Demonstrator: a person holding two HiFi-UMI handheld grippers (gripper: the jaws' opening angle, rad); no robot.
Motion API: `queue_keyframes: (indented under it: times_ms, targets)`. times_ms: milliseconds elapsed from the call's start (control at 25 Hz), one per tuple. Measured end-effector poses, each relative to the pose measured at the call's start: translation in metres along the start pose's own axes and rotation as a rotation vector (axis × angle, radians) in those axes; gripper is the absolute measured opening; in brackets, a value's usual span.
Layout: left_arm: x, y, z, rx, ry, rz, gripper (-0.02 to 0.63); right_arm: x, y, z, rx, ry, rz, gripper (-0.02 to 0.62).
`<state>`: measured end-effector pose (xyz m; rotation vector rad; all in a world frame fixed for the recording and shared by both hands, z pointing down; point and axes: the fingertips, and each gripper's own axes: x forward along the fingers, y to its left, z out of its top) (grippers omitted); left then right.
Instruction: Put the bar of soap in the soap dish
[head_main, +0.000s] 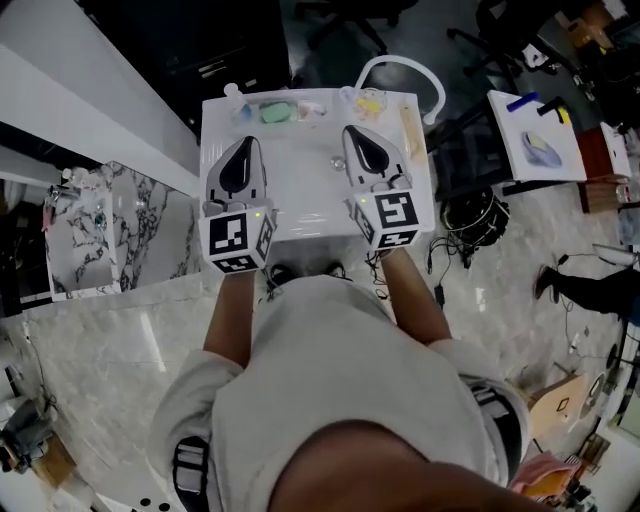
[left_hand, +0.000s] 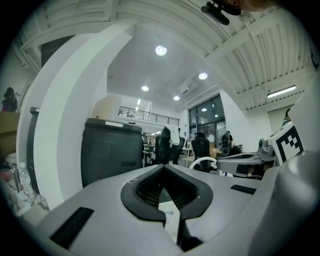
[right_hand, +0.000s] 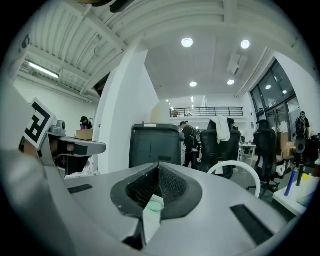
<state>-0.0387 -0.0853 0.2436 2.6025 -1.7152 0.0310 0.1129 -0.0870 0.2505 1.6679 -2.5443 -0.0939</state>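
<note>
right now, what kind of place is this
Probably an open-plan office or lab set up for recording. It has office chairs, a railed mezzanine under ceiling spotlights, and cables lying beside the white table.

A white table (head_main: 300, 180) fills the upper centre of the head view; a white round-backed chair (head_main: 405, 68) stands just above it; upper right, a second white table (head_main: 520, 160) holds a blue marker (head_main: 521, 101); black cables (head_main: 465, 215) tangle centre right; marble floor (head_main: 110, 340) spreads lower left; the left gripper view shows a dark cabinet (left_hand: 111, 150) centre left, under ceiling lights (left_hand: 160, 50).
</note>
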Motion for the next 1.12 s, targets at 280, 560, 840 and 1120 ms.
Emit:
queue_keyframes:
  times_ms: [280, 560, 840, 1120]
  targets:
    - [-0.013, 0.011, 0.000, 0.009, -0.008, 0.037, 0.018, 0.003, 0.007, -0.001, -0.029, -0.004, 0.020, 0.000]
    - [-0.022, 0.029, -0.012, -0.003, 0.008, 0.059, 0.018, 0.009, 0.018, -0.008, -0.025, 0.002, 0.025, 0.000]
    - [-0.023, 0.044, -0.020, 0.008, 0.022, 0.045, 0.018, 0.014, 0.022, -0.013, -0.030, 0.022, 0.007, 0.000]
    - [-0.019, 0.065, -0.028, 0.007, 0.030, 0.023, 0.018, 0.026, 0.033, -0.020, -0.025, 0.041, -0.020, 0.000]
